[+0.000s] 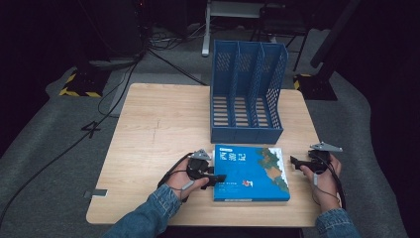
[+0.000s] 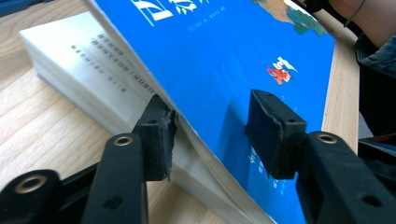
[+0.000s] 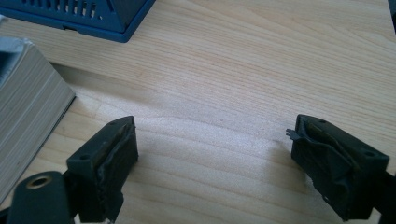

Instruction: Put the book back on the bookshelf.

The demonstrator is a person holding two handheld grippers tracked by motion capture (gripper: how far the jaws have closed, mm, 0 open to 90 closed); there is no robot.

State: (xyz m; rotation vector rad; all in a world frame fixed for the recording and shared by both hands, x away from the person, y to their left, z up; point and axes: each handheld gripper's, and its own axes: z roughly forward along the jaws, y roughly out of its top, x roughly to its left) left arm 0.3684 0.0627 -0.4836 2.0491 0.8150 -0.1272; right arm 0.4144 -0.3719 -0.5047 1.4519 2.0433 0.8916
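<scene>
blue book point(image 1: 251, 172): flat on bench point(image 1: 158, 129), just in front of empty blue file rack point(image 1: 246, 94); likely bound for a slot, not yet lifted. left gripper point(image 2: 210, 135): jaws part open astride the book's left edge, one under the raised cover, not clamped. right gripper point(image 3: 212, 163): wide open, empty, just beside the book's right edge.

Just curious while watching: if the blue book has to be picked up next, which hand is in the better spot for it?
Left, probably. The left gripper already has its open jaws astride the blue book, at its cover edge. The right gripper is open over bare table, beside the book.
</scene>
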